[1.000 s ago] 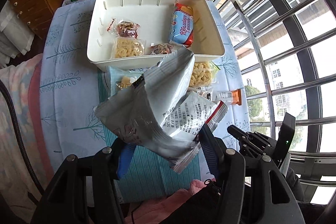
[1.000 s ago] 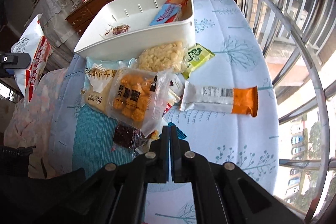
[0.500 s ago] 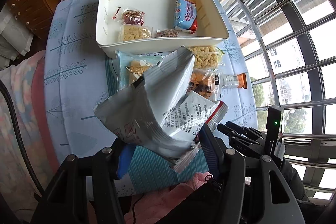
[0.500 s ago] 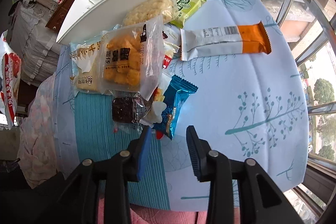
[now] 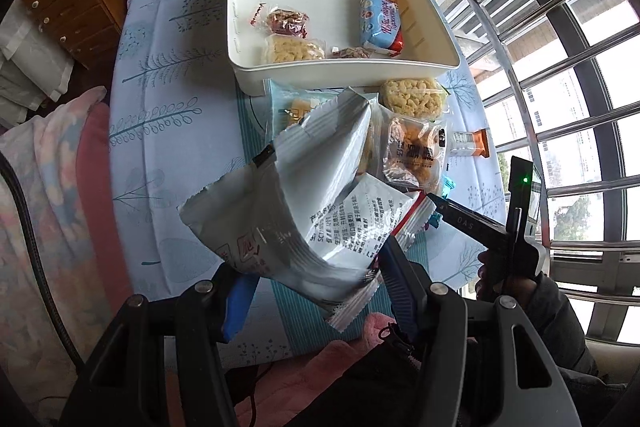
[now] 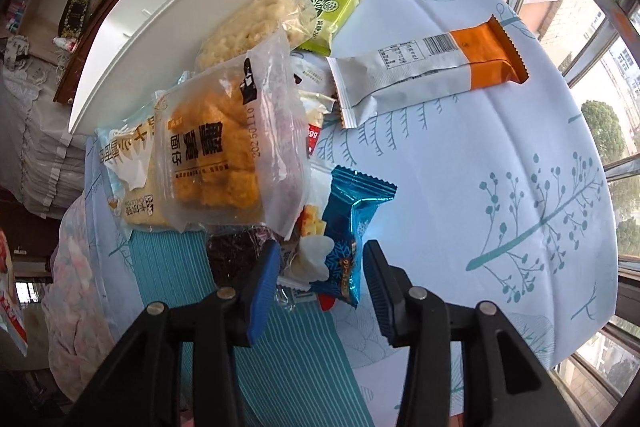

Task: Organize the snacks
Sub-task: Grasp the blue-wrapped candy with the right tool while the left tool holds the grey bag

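The left claw is clamped on a large silver-grey snack bag, holding it up above the desk. The right claw points down with its jaws opening around the lower end of a blue foil packet, pads not pressing on it.

One white bin sits at the far side of the desk with four snacks inside: a blue biscuit pack, a red-wrapped sweet, a pale puffed cake and a small dark sweet.

In front of the bin lies a loose, overlapping pile: a clear bag of orange puffs, another puffed cake, a green packet, an orange-and-silver bar, a dark brown sweet just beside the left pad. The clear bag overlaps the dark sweet and crowds the blue packet.
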`<state>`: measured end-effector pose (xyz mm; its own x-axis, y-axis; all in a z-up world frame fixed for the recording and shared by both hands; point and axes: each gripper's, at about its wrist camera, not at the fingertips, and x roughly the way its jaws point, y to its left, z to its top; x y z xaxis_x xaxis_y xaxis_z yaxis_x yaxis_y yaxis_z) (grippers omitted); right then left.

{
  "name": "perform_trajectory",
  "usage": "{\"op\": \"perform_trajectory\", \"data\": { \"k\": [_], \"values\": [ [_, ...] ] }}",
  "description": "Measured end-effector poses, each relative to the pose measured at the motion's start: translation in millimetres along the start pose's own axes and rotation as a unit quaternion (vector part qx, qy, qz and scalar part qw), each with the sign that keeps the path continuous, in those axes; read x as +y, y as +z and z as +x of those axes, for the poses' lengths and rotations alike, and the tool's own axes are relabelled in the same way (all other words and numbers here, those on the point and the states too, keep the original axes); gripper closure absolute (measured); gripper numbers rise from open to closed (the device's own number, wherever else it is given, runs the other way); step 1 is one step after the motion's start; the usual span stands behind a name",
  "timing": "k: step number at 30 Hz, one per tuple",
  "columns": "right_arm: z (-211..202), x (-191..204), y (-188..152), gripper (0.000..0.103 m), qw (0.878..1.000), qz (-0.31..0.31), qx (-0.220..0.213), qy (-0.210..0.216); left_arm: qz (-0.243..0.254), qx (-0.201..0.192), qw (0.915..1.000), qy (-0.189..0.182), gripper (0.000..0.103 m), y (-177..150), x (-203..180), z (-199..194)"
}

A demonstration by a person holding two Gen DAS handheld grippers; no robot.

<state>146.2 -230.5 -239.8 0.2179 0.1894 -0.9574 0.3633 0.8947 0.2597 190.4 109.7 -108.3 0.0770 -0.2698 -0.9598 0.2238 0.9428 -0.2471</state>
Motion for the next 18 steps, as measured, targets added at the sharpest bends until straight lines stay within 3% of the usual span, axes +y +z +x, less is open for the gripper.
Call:
{"op": "perform_trajectory", "data": {
  "k": [6, 10, 18],
  "values": [
    [8, 10, 6, 0.06, 1.0, 0.009, 0.004, -0.018, -0.01, 0.002, 0.9999, -0.003, 0.046, -1, 17, -2],
    [14, 24, 8, 0.069, 1.0, 0.001, 0.009, -0.027, -0.01, 0.003, 0.9999, -0.005, 0.046, 2, 21, -1],
    [12, 34, 2, 0.072, 0.999, -0.01, 0.015, -0.05, -0.002, 0.012, 0.9999, -0.005, 0.046, 16, 15, 7]
  ]
}}
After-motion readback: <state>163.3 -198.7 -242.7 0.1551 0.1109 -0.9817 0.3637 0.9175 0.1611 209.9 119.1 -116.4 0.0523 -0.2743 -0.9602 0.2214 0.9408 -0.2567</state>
